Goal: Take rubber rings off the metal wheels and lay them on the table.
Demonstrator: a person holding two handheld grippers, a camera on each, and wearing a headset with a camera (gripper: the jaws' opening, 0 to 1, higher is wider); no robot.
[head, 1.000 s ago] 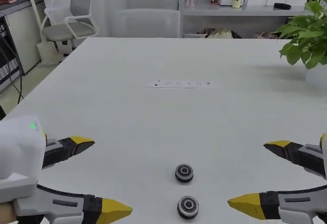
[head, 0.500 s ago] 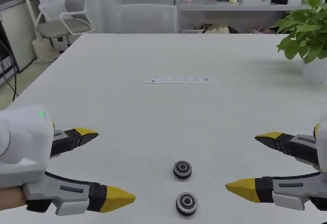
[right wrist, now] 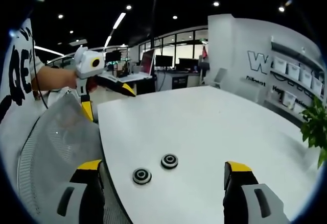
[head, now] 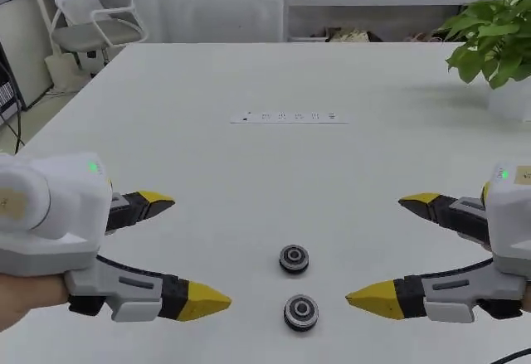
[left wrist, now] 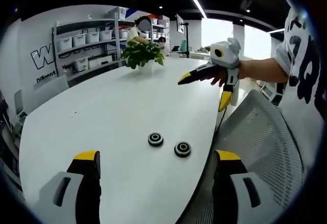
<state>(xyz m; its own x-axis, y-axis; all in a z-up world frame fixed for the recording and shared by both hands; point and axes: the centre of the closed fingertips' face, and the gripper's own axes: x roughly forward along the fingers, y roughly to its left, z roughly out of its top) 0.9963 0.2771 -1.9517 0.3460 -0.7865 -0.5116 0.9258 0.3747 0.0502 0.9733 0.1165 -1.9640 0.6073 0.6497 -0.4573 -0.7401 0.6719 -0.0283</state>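
Observation:
Two small metal wheels with black rubber rings lie flat on the white table: a farther wheel [head: 294,259] [left wrist: 155,139] [right wrist: 169,160] and a nearer wheel [head: 301,312] [left wrist: 182,149] [right wrist: 141,175], close together near the front edge. My left gripper [head: 199,252] [left wrist: 156,157] hovers open to their left, yellow-tipped jaws wide apart. To their right my right gripper [head: 386,252] [right wrist: 161,167] is open as well, holding nothing. Both sets of jaws point inward at the wheels without touching them. The other gripper [left wrist: 207,83] [right wrist: 104,94] appears across the table in each gripper view.
A flush strip of sockets [head: 288,117] lies mid-table. A potted green plant [head: 491,28] stands at the far right. An office chair [head: 87,24] and shelves sit beyond the far edge. A mesh chair back [left wrist: 258,142] is right by the front edge.
The head camera has tilted down, so the scene shifted up. Both grippers have edged inward toward the wheels, staying open. The wheels have not moved on the table.

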